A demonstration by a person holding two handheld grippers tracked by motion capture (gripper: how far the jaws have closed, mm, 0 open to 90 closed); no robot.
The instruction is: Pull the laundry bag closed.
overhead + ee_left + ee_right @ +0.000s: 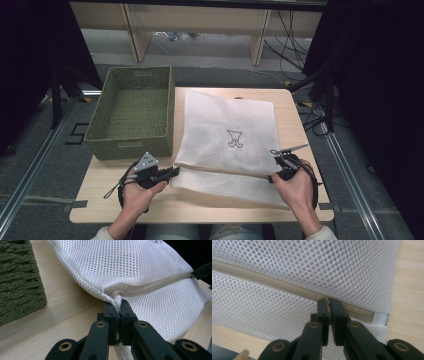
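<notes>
High view: a white mesh laundry bag [227, 135] lies flat across the middle of the light wooden tabletop [295, 112], its near edge folded along a zipper line that runs between the two hands. On the bag's upper face sits a small dark outline drawing [235, 139]; its lines are too small to read as letters, and no brand name can be made out. Left of the bag, just beside it, stands an olive-green woven basket [107, 112], with a pale patch on its near wall and another on its far wall, neither legible. On the floor to the left of the tabletop a dark mark like the figure 5 [77, 134] shows.

The left claw [172, 172] meets the bag at its near left corner. In the left gripper view that claw [119, 307] is clamped tight on a small pinch of mesh right at the end of the beige zipper [150, 286], the bag spreading away above and to the right of it, the basket's wall [20, 282] at the left edge.

The right claw [276, 159] meets the bag at its near right edge. In the right gripper view this claw [329, 303] is closed on the zipper tape [274, 283], close to its end by the bag's white side trim [380, 318], with mesh above and below.
</notes>
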